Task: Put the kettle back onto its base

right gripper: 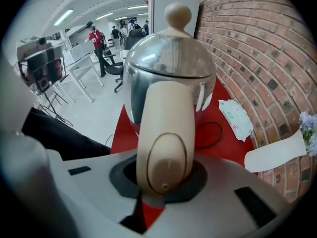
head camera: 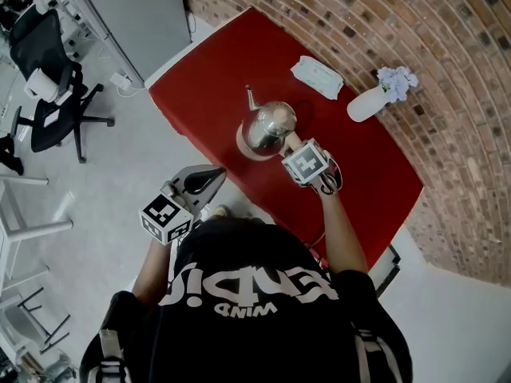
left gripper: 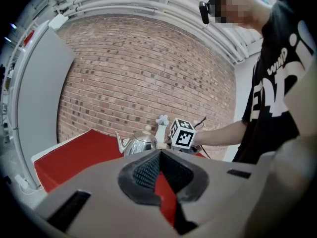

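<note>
Judging this the set-down step: right gripper (right gripper: 163, 176) fingers clamp the cream handle (right gripper: 163, 128) of the kettle (head camera: 270, 126), right above its base (head camera: 240, 144) on the red counter (head camera: 207, 78), seating unconfirmed; left gripper (head camera: 215, 174), fingers closed and empty, sits well off the base; next: settle squarely, then release.

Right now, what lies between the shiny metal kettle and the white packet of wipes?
A thin black cable loop on the red tablecloth, clearest in the right gripper view.
</note>
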`<state>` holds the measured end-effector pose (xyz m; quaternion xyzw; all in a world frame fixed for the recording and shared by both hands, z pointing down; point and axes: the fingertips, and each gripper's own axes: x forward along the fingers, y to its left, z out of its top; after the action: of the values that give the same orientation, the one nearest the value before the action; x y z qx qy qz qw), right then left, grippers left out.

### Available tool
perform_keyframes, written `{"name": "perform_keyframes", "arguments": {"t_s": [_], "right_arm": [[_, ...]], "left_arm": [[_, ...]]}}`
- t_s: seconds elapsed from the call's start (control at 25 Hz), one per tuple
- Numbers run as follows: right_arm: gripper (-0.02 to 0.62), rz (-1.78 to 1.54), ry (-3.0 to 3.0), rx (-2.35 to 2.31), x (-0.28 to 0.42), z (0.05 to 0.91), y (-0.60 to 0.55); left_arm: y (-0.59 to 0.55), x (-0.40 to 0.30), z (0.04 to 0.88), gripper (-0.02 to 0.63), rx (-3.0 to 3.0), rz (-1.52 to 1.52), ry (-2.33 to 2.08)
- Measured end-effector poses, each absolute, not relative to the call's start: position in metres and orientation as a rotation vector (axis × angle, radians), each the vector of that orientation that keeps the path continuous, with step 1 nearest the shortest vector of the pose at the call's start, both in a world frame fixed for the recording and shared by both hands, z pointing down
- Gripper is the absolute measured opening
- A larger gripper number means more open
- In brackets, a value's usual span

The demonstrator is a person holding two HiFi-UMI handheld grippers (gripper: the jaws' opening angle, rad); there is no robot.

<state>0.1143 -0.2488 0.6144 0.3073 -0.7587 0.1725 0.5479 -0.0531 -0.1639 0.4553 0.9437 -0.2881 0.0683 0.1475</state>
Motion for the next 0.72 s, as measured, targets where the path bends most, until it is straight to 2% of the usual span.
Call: {"name": "perform_keyframes", "arguments": {"t_s": [0.72], "right_arm": [[0.064, 0.431, -1.812, 0.735, 0.095, 0.615, -0.25]], "left_arm": [[-0.166, -0.055, 0.46, 0.009, 2.688, 0.204, -0.842]]}}
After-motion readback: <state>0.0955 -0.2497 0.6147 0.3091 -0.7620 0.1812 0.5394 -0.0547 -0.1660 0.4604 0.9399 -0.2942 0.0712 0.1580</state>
